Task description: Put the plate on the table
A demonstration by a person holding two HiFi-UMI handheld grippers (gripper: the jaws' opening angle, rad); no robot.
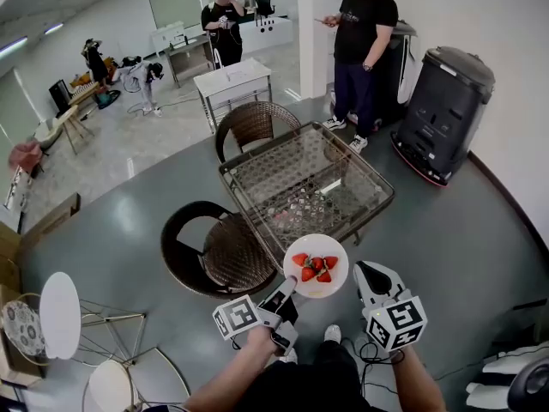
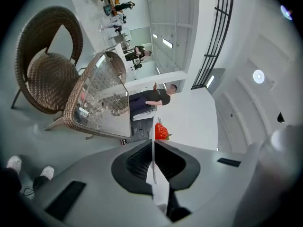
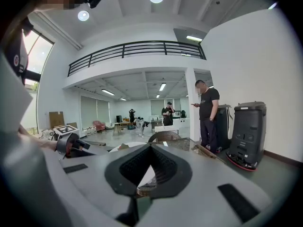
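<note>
A white plate (image 1: 316, 265) with several red strawberries (image 1: 314, 266) hangs in the air just off the near corner of the glass-topped wicker table (image 1: 257, 172). My left gripper (image 1: 290, 286) is shut on the plate's near rim. In the left gripper view the plate (image 2: 153, 161) shows edge-on between the jaws of that gripper (image 2: 153, 163), with one strawberry (image 2: 161, 131) beyond. To the right of the plate, my right gripper (image 1: 363, 269) is apart from it, shut and holding nothing; in its own view the right gripper (image 3: 148, 173) points toward the table (image 3: 182, 144).
Two dark wicker chairs stand by the table, one near (image 1: 225, 251) and one far (image 1: 255, 123). A black machine (image 1: 443, 110) and a standing person (image 1: 362, 50) are at the far right. White round stools (image 1: 60, 314) sit at the left.
</note>
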